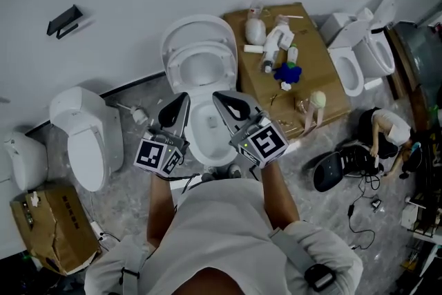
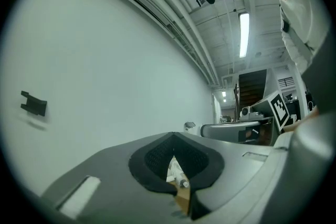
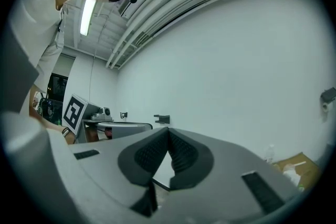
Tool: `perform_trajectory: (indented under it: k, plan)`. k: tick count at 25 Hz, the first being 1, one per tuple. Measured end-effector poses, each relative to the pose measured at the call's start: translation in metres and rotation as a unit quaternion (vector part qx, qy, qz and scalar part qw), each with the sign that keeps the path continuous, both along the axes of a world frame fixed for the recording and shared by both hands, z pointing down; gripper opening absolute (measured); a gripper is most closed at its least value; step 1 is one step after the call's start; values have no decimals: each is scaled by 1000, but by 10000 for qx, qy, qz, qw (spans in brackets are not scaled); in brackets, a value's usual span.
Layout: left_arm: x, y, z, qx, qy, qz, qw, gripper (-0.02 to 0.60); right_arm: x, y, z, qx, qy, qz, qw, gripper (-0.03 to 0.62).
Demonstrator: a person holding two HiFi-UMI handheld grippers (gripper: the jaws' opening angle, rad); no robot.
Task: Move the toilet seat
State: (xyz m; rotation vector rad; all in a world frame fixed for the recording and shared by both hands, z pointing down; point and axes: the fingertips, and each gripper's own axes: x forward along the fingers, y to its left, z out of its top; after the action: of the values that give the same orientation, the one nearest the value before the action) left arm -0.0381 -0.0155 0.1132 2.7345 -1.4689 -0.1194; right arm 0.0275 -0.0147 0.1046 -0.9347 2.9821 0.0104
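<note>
My 2 grippers, left (image 1: 183,100) and right (image 1: 217,97), hover closed and empty over the bowl (image 1: 206,131); the toilet seat (image 1: 174,65) already looks raised.

white oval toilet seat (image 1: 173,67) — raised, leaning back against its lid (image 1: 199,27) — above the open bowl (image 1: 198,143).

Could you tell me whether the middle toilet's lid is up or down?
Up: the lid leans back toward the wall, bowl exposed.

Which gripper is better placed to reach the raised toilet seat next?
Probably right: the right gripper, shut, points over the bowl just below the seat; the left gripper sits at its left rim.
</note>
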Motion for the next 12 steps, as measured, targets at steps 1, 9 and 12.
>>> perform_trajectory:
  k: [1,9,12]
  plan:
    - [0,0,0,-5,-2,-5,10000,0,0,0,0,-1,3,-9,10000,0]
    - [5,1,2,-36,-35,-3,10000,0,5,1,2,-37,15,0,10000,0]
    - [7,3,3,-32,-45,0,10000,0,7,2,3,-41,16,0,10000,0]
